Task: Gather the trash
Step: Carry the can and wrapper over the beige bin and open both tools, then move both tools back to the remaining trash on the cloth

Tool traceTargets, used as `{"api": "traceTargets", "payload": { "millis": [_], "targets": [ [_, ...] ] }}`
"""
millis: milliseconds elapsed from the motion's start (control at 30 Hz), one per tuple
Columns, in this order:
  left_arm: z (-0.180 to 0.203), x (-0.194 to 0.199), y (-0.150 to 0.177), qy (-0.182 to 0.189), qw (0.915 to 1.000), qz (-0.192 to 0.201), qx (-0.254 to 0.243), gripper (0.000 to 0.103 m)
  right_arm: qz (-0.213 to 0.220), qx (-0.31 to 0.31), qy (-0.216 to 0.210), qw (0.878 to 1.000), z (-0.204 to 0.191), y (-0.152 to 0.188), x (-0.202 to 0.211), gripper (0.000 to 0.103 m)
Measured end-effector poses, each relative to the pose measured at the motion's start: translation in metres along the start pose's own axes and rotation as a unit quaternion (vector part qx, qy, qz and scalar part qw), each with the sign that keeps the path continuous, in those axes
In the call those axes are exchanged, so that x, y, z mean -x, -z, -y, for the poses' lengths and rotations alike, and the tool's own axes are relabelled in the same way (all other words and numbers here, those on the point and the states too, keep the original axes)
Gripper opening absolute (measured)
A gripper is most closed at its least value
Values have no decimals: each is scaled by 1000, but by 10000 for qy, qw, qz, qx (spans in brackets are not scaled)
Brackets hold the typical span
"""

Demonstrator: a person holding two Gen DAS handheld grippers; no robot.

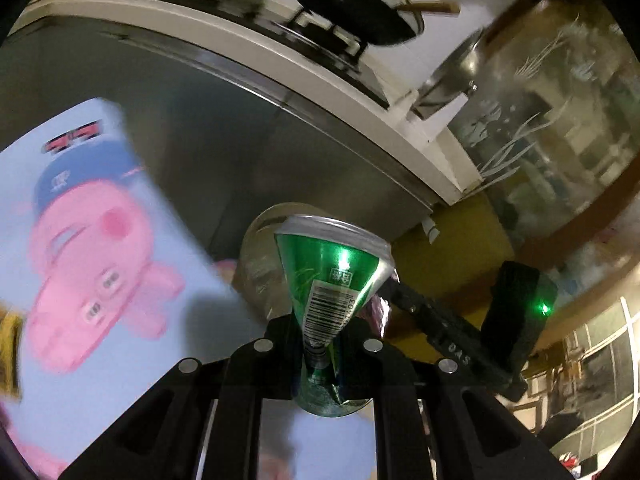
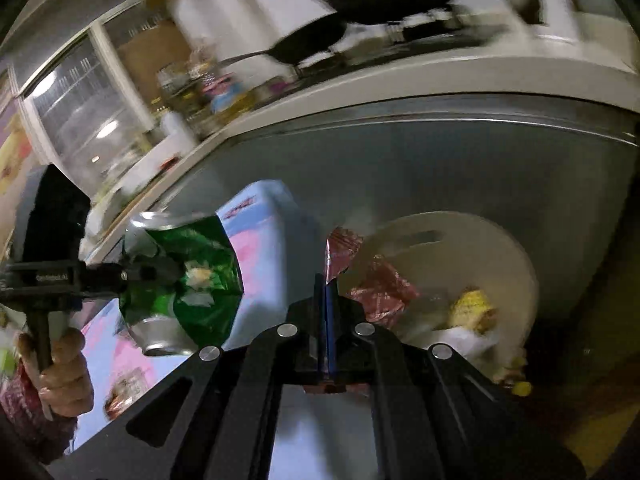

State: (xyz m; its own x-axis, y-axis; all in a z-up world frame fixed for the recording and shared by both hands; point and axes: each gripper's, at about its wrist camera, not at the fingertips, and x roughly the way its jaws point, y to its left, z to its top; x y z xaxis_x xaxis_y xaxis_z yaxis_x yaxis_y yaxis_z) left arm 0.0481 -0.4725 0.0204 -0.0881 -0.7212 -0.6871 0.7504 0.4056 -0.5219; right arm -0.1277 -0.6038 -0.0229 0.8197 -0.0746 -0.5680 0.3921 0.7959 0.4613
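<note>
My left gripper [image 1: 320, 332] is shut on a crushed green drink can [image 1: 332, 276], pinched at its flattened waist. The can hangs in front of a pale round trash bin [image 1: 256, 256]. In the right wrist view, my right gripper [image 2: 329, 312] is shut on a thin red foil wrapper [image 2: 340, 256] that sticks up past the fingertips. Beyond it stands the bin [image 2: 500, 248], open and holding red and yellow wrappers. The left gripper [image 2: 136, 272] with the can [image 2: 192, 280] is to its left, held by a hand [image 2: 60, 376]. The right gripper [image 1: 390, 288] shows to the can's right.
A light blue box with a pink cartoon pig [image 1: 92, 248] stands left of the bin. Behind is a grey cabinet front [image 1: 224, 140] under a white counter with a stove and a black wok [image 1: 352, 4]. An etched glass door [image 1: 540, 140] is at the right.
</note>
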Motion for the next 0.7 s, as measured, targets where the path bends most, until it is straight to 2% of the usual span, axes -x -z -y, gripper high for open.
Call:
{"api": "traceTargets", "payload": {
  "millis": [100,200,267,300,333,367,400,467,567,700],
  "targets": [
    [8,-42,-19,-75,9998,-182,-9,13,-50,-157,212,9996,30,-4,-13,1],
    [10,-75,-28,-203,9991,-361,-33,13,-173,-170,320,9992,42,-1,-26,4],
    [10,-94,-33,-341,9985,-419,-33,30,-223,-194,364,9989,46,-3,-35,7],
    [10,-101,-33,-418,9981,-461,-20,54,-280,-253,397,9985,49,-2,-41,20],
    [9,-105,-32,-532,9975,-460,2,73,-293,-339,390,9982,52,-2,-44,31],
    [9,-107,-33,-609,9973,-419,18,74,-255,-396,408,9981,50,-5,-50,53],
    [9,-106,-33,-627,9973,-382,34,74,-123,-440,459,9979,50,-4,-48,57],
    [8,-95,-32,-435,9984,-346,113,74,-14,-443,452,9980,50,-4,-45,57],
    [12,-71,-29,-358,9993,-125,46,74,120,-493,379,9980,48,-4,-37,57],
    [7,-24,-13,-112,9997,192,47,74,293,-505,243,9980,39,-3,-21,57]
  ]
}}
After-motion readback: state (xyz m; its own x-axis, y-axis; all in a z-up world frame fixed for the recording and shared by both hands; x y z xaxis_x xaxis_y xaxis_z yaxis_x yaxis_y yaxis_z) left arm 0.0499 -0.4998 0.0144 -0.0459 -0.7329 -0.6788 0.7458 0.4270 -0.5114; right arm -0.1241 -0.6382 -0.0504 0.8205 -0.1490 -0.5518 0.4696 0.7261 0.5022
